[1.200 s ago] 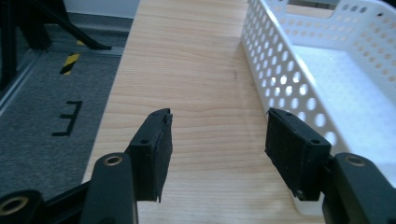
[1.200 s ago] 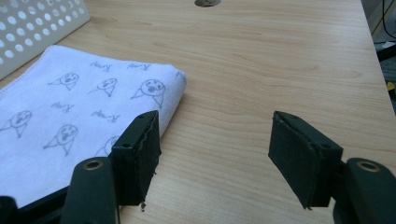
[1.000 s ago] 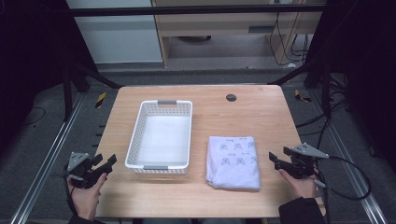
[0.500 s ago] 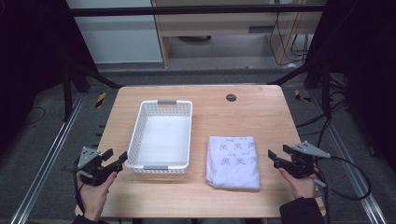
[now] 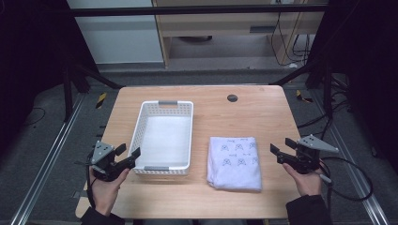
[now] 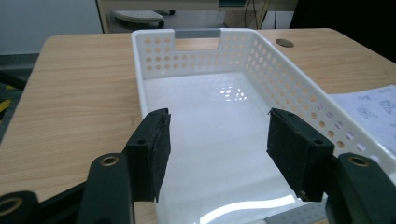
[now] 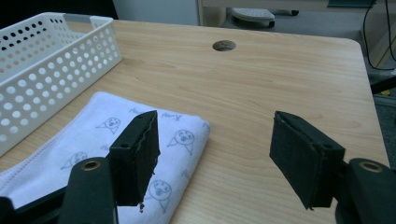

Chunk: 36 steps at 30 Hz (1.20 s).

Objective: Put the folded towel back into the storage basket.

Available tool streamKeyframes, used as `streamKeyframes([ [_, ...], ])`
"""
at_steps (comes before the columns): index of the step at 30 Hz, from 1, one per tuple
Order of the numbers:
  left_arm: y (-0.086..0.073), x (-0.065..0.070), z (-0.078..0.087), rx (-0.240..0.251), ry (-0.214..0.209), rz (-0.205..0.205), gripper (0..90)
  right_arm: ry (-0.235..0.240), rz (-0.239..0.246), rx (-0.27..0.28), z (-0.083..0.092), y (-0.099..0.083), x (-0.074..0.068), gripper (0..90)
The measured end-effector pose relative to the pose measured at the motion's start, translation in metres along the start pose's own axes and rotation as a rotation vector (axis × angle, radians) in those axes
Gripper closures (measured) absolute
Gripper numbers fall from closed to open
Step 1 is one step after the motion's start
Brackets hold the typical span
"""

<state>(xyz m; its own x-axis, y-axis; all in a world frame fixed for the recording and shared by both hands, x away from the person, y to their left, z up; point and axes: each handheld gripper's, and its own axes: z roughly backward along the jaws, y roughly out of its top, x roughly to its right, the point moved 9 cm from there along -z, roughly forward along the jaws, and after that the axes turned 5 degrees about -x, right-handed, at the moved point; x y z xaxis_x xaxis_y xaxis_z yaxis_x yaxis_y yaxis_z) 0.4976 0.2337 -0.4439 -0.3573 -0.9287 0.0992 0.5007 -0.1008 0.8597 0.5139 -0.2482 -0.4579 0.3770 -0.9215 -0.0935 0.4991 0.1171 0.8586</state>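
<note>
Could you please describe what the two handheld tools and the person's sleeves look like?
Both are black two-jaw tools with flat, rectangular, dark padded jaws and brass-coloured rivets at the pivots. The left tool and the right tool each carry a grey three-cornered plate on top. A black cable loops away from the right one. The sleeves are dark.

The basket (image 6: 224, 93) runs off the bottom edge in the left gripper view, the cloth (image 7: 116, 154) is cut off at the bottom-left in the right gripper view, and its little drawings are too small to tell from above.
</note>
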Motion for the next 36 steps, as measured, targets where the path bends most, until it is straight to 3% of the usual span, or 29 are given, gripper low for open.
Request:
streamKeyframes([
  [7, 0.009, 0.026, -0.007, -0.008, -0.023, -0.061, 38.2, 0.002, 0.026, -0.004, -0.002, 0.005, -0.004, 30.9],
  [12, 0.012, 0.045, -0.015, -0.008, -0.050, -0.080, 38.1, 0.007, 0.018, 0.003, -0.002, 0.009, -0.005, 30.2],
  [22, 0.019, 0.080, -0.028, -0.009, -0.101, -0.123, 38.9, 0.017, 0.048, 0.002, -0.006, 0.020, -0.013, 30.8],
  [36, 0.022, 0.121, -0.038, -0.013, -0.158, -0.174, 41.4, 0.031, 0.059, 0.001, -0.013, 0.031, -0.022, 31.2],
])
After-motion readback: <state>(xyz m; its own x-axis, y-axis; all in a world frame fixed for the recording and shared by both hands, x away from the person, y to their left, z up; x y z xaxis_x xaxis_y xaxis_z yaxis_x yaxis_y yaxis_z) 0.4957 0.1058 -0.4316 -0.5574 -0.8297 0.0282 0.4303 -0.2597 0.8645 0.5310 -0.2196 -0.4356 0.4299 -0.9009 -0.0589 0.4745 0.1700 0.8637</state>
